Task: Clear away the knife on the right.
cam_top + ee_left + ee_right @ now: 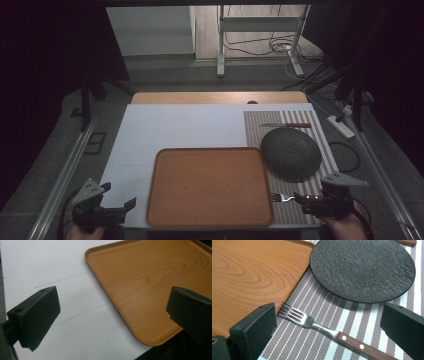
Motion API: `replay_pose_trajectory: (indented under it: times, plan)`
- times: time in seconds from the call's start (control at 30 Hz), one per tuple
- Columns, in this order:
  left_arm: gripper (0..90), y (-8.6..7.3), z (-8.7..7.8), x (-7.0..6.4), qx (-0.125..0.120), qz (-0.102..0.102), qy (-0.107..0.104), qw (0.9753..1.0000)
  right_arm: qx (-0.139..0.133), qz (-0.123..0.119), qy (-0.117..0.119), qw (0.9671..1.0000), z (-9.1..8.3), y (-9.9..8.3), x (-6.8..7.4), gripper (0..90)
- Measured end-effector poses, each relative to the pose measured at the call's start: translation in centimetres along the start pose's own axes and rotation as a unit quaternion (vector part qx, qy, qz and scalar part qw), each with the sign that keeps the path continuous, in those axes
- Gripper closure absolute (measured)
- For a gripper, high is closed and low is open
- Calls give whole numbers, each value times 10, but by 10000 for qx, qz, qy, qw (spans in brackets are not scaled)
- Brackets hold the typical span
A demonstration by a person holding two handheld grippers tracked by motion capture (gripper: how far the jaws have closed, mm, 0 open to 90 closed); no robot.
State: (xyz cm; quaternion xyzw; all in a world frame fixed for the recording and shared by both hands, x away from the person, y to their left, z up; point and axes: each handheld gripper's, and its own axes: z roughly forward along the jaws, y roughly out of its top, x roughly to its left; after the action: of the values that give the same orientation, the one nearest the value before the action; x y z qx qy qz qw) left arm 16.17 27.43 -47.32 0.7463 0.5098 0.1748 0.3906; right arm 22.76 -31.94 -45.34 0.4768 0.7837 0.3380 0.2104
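A wooden tray (210,186) lies empty at the near centre of the white table (170,127), its right edge against a striped placemat (300,119) that carries a dark textured plate (290,153), with a knife (286,125) on the far side of the plate. The fork (332,333) lies on the mat near the tray's near right corner, tines toward the tray. The left gripper (116,207) sits released at the near left over bare table; the right gripper (299,198) is spread wide either side of the fork's handle, not gripping it.
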Motion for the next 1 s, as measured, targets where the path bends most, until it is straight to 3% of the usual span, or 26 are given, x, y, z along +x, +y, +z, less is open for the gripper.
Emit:
replay_pose_trajectory:
  times: [0.43,1.0]
  plan:
    - [2,0,1,2,7,-79,-63,9999,136,-79,-40,9999,2,0,1,8]
    - [2,1,1,4,26,-114,-133,9998,187,8,155,9997,2,1,-2,8]
